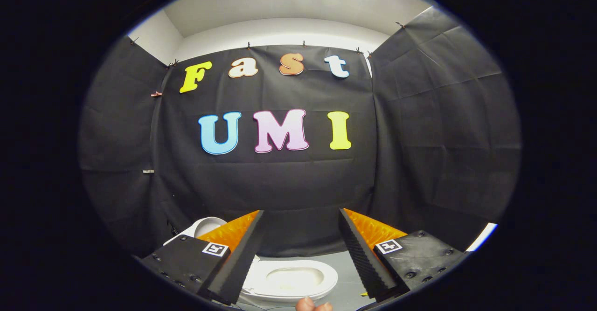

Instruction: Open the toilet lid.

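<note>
My gripper (301, 212) is open, its two black ribbed fingers (238, 255) spread wide with nothing between them. It is held high and points at the black cloth wall. Below, between the fingers, a white toilet (289, 280) stands on the grey floor. Its oval seat ring and the pale bowl inside it are uncovered. A white curved part (205, 227), which may be the raised lid or the tank, shows behind the left finger, partly hidden by it. The fingers are well above the toilet and touch none of it.
Black cloth walls (419, 138) close the booth at the back and on both sides. Grey floor (343, 273) lies to the right of the toilet. A person's fingertips (313, 305) show just in front of the toilet.
</note>
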`<state>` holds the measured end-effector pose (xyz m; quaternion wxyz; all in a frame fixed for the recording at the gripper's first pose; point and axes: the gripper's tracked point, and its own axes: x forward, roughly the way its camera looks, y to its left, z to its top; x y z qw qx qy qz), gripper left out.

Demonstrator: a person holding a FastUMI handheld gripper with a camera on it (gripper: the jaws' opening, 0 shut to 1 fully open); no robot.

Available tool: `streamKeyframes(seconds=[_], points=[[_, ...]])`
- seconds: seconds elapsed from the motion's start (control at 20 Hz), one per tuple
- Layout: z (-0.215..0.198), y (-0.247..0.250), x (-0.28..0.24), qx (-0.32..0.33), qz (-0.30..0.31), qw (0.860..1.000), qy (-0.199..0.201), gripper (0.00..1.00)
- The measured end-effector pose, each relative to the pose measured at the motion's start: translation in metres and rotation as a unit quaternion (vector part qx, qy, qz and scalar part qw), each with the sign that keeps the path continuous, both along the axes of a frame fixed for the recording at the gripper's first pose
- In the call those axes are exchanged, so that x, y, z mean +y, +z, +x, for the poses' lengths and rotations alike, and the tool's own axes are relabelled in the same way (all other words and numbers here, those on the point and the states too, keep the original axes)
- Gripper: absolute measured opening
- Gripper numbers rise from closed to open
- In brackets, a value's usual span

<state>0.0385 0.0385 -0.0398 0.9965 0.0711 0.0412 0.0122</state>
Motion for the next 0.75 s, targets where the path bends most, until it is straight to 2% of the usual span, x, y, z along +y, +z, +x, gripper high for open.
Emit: streamKeyframes(seconds=[0.75], points=[[-0.005,-0.004,0.014,0.001,-0.013,1.0,0.013,0.99]])
